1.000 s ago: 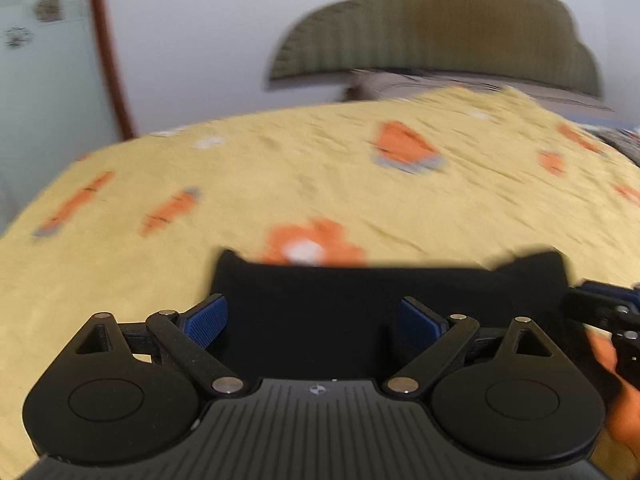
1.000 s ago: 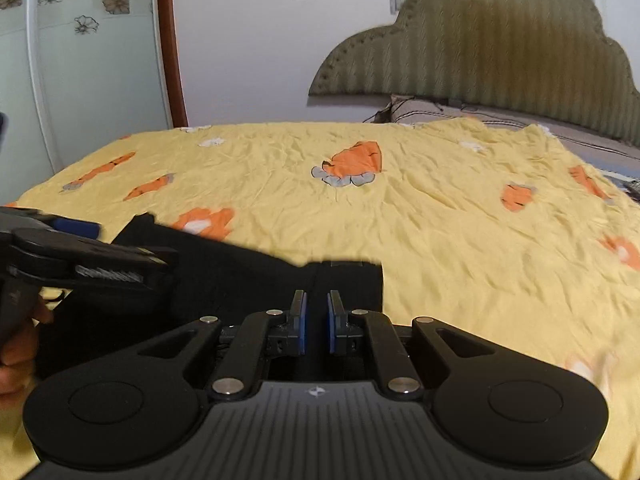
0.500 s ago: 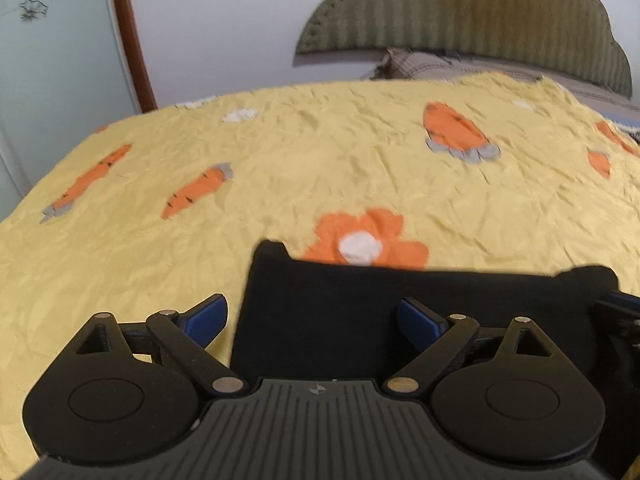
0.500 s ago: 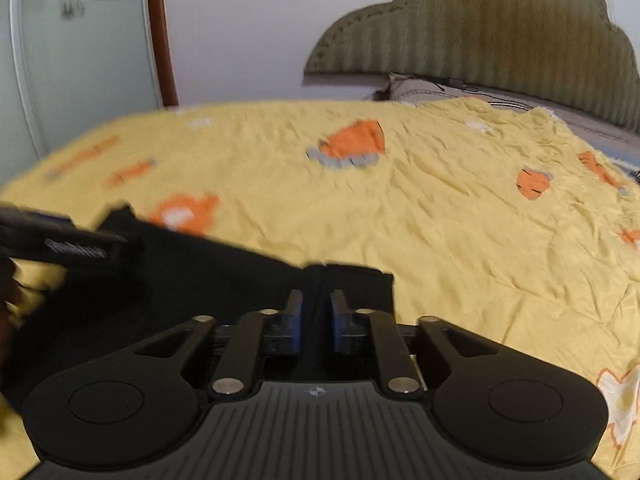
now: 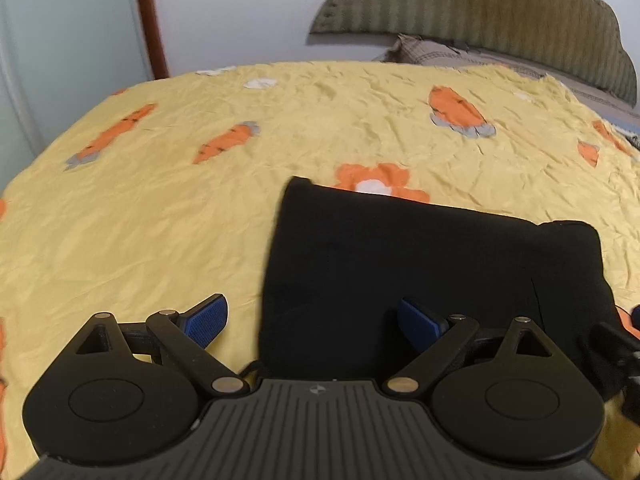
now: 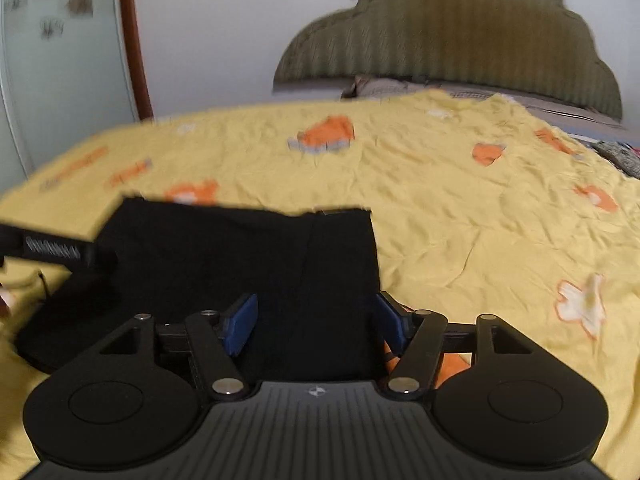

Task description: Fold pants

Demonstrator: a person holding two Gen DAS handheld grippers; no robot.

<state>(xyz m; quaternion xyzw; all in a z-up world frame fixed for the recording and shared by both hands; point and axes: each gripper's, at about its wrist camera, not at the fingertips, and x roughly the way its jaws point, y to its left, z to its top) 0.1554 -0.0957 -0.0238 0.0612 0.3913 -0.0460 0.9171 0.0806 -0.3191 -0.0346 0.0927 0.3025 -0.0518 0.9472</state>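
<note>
Pants [image 5: 432,280] lie as a compact black rectangle right in front of both claws, flat on the sheet [image 5: 160,220]. Left claw [image 5: 316,322] stands wide, gripping nothing: its left pad is over bare sheet, its right pad over the cloth, so the near-left edge of the pants sits between them. Right claw [image 6: 316,322] is wide too, empty, both pads spread over the right-hand part of the pants [image 6: 248,264], its right pad at that edge.

Judging from the tidy shape, the fold looks nearly or fully done, and the step in hand is letting go and backing off. To do that well, keep both claws wide and lift straight up and back, so no pad drags the top layer out of line. If the far-right corner, which looks slightly puffed in the left view, needs it, press it flat rather than pinching it.

Beyond the pants the yellow sheet, printed with orange carrots and flowers, spreads wrinkled to the far edge. Past it stand a scalloped olive headboard [image 5: 480,4], a white wall [image 5: 240,8] and, far left, a pale door with a brown frame [image 5: 148,16].
</note>
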